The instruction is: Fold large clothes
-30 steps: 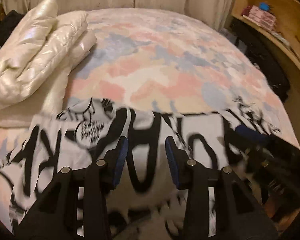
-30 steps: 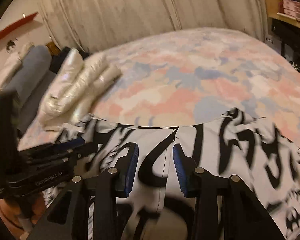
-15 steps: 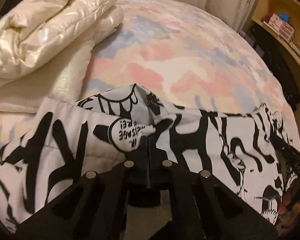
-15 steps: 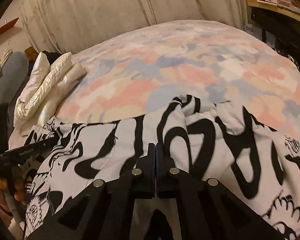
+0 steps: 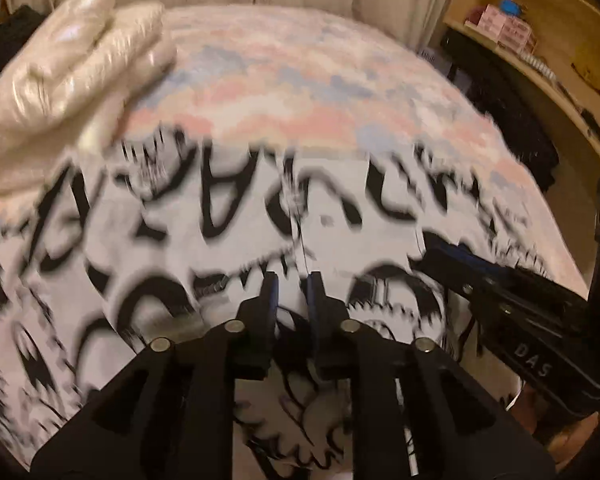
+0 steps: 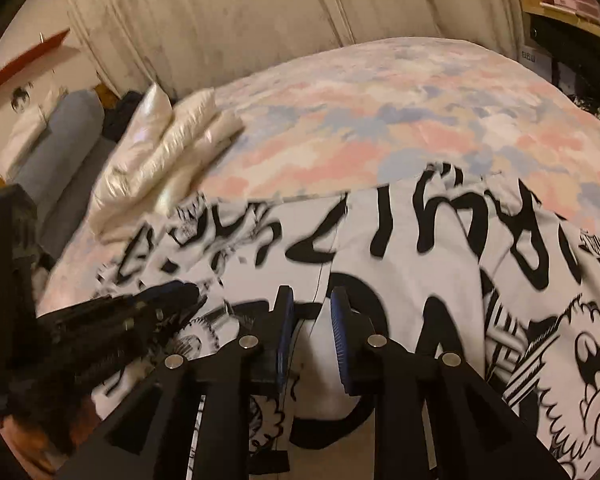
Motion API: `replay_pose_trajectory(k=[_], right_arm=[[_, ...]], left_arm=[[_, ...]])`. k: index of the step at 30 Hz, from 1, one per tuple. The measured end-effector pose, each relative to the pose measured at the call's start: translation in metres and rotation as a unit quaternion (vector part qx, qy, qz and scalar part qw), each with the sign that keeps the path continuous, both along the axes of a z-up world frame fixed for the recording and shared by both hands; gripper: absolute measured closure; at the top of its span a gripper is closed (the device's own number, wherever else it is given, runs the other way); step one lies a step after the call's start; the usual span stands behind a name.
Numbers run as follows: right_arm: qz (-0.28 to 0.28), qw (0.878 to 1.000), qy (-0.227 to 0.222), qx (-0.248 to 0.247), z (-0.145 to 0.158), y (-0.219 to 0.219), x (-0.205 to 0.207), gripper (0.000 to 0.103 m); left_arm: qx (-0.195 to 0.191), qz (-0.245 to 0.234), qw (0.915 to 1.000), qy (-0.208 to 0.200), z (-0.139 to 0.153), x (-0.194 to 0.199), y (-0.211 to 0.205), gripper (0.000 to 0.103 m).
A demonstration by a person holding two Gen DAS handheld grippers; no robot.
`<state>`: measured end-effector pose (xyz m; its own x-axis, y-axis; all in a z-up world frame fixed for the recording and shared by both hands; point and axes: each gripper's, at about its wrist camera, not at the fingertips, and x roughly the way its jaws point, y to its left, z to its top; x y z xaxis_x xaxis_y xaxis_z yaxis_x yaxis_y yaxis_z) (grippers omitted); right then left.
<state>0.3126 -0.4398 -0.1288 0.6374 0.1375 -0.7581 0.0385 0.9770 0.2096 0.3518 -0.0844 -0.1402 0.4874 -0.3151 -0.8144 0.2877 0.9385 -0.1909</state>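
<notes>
Left wrist view:
Left gripper (image 5: 291, 286): low centre, jaws parted by a narrow gap after opening just now. Nothing is pinched, with cloth only beneath them.
Garment (image 5: 228, 240): a white piece with bold black lettering and cartoon print. It lies spread over the near half of the bed, badly blurred here, its far edge running across the middle of the frame.
Bedspread (image 5: 320, 88): pink, blue and cream patches, filling twelve o'clock beyond the garment.
Puffy cream jacket (image 5: 72, 68): folded, up at ten o'clock, on the bed's left side.
Right gripper (image 5: 456, 258): coming in from three to four o'clock, tips over the garment's right part.
Wooden shelf (image 5: 540, 48): at two o'clock, holding small pink boxes.

Right wrist view:
Right gripper (image 6: 311, 316): low centre, blue pads apart. The jaws have just widened and hold nothing, fabric showing through the gap.
Garment (image 6: 440, 248): sharper here, covering everything from centre to four o'clock, laid flat on the bedspread (image 6: 380, 112).
Left gripper (image 6: 180, 294): at eight o'clock, tips over the garment's left part.
Puffy cream jacket (image 6: 160, 152): at ten o'clock, just beyond the garment's corner.
Curtain (image 6: 240, 20): pale, across twelve o'clock behind the bed.
</notes>
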Motion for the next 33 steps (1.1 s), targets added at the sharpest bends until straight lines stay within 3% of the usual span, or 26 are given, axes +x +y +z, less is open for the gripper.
replay_pose_trajectory(k=[2,6,11,14,18,23,26,33], right_arm=[[-0.002,1.0,0.027,-0.005,-0.016,0.004,-0.006,0.083],[-0.004,1.0,0.015,-0.027,-0.025,0.008,-0.032,0.08],[-0.015,1.0,0.013,-0.005,-0.033,0.003,-0.065,0.07],[-0.025,1.0,0.01,0.008,-0.038,0.0,-0.08,0.065],[-0.027,1.0,0.012,-0.009,-0.042,0.005,-0.088,0.059],[-0.021,0.999,0.026,-0.03,-0.041,0.016,-0.093,0.051],[-0.028,0.999,0.028,-0.03,-0.036,0.019,-0.101,0.051],[-0.045,0.999,0.01,0.011,-0.008,0.024,-0.142,0.051]], left_arm=[[0.013,0.007,0.9999,0.007,-0.017,-0.012,0.0,0.09],[0.027,0.017,0.9991,-0.028,-0.019,-0.038,0.004,0.09],[0.005,0.04,0.9988,-0.029,-0.02,-0.055,0.018,0.084],[-0.007,0.051,0.9982,-0.031,-0.02,-0.064,0.025,0.075],[0.018,0.077,0.9965,-0.027,-0.022,-0.071,0.03,0.043],[-0.013,0.088,0.9959,0.014,-0.022,-0.067,0.044,0.037],[-0.055,0.107,0.9921,0.036,-0.018,-0.075,0.058,0.036],[-0.072,0.13,0.9882,0.036,0.007,-0.113,0.082,0.036]])
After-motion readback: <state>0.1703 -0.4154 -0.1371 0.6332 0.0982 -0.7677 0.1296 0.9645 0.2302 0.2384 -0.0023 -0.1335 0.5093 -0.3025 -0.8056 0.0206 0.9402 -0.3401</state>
